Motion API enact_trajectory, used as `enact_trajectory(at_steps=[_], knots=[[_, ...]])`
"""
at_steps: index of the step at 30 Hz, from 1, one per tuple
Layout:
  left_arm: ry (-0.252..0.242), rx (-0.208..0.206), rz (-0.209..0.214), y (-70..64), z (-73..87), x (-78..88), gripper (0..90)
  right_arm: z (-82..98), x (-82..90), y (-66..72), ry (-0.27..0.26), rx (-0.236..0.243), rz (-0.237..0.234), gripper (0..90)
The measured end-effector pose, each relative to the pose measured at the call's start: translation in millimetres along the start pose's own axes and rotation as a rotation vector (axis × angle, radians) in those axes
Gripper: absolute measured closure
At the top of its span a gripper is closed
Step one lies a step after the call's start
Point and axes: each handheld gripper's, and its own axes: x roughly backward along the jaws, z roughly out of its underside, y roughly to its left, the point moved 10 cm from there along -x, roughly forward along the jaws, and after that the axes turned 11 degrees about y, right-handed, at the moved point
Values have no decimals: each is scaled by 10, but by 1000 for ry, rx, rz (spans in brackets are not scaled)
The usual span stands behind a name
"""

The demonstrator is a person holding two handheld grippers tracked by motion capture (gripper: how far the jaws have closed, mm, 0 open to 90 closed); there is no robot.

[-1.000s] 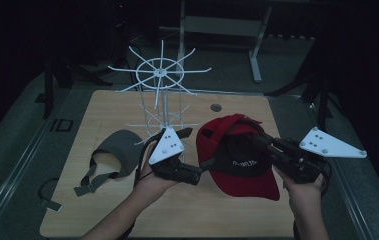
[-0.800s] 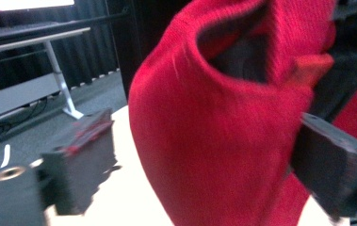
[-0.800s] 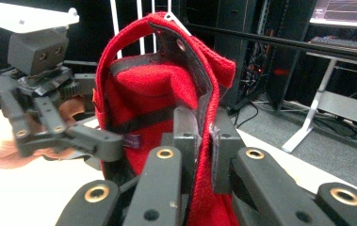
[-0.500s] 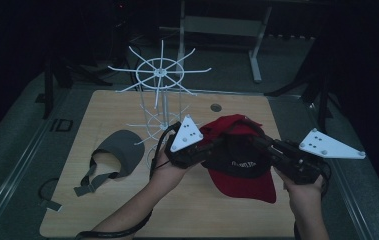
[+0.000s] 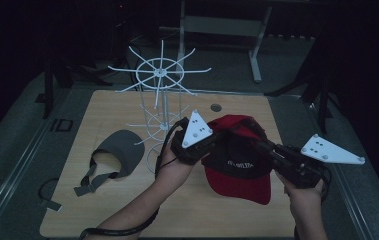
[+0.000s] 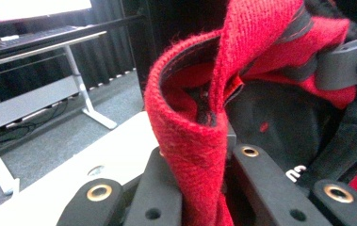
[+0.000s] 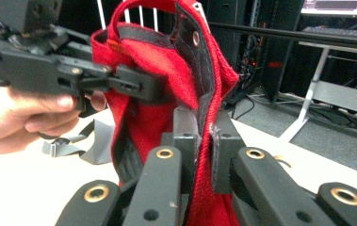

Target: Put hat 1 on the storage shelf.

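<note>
A red cap (image 5: 237, 165) hangs between the two grippers, right of centre in the high view, lifted off the wooden table (image 5: 127, 210) with its brim pointing toward the lower edge of the frame and white lettering on its dark inner panel. In the left gripper view a fold of the cap's red rim rises from the bottom centre, and the left gripper (image 6: 204, 160) has its black jaws pressed together on that fold. In the right gripper view the right gripper (image 7: 203, 136) likewise pinches the cap's edge, the fabric clamped between its two pads at lower centre; the left gripper and the hand (image 7: 20, 117) holding it show at the upper left of that view, biting the opposite rim.

In the high view, a white wire rack (image 5: 159, 95) stands at upper centre, just behind the left gripper. A grey visor (image 5: 119, 155) lies flat on the table at centre left, well apart from the cap.
</note>
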Motion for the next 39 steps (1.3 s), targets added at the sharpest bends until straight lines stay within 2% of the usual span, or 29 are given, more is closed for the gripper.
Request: enact_trajectory(at_steps=[7, 18, 25, 27, 30, 31, 32, 33, 34, 35, 37, 38, 39], knots=[[-2, 9, 2, -11, -47, 23, 878, 111, 23, -4, 3, -11, 2, 832], [-8, -3, 10, -60, -107, 49, 879, 243, 47, 61, 1, -21, -30, 812], [-23, -19, 32, -78, -135, 60, 879, 291, 53, 115, 17, -13, -45, 674], [-28, -28, 48, -81, -138, 71, 878, 302, 61, 136, 26, 3, -47, 632], [-28, -33, 49, -63, -134, 77, 878, 309, 102, 193, 30, 28, -77, 564], [-30, -29, 64, -59, -129, 78, 878, 300, 128, 220, 18, 40, -94, 539], [-43, -39, 97, -80, -126, 83, 878, 295, 161, 240, 14, 47, -105, 524], [-49, -52, 100, -86, -118, 84, 878, 288, 185, 249, 10, 59, -106, 518], [-41, -60, 101, -86, -97, 77, 878, 281, 203, 249, 6, 65, -103, 514], [-39, -68, 139, -107, -79, 75, 878, 268, 223, 236, 0, 69, -98, 513], [-35, -88, 155, -111, -36, 75, 877, 259, 240, 190, 7, 83, -80, 504], [-41, -100, 202, -141, -19, 85, 877, 255, 240, 172, 9, 82, -74, 504], [-42, -115, 205, -142, 1, 93, 876, 253, 233, 152, 13, 87, -71, 504]])
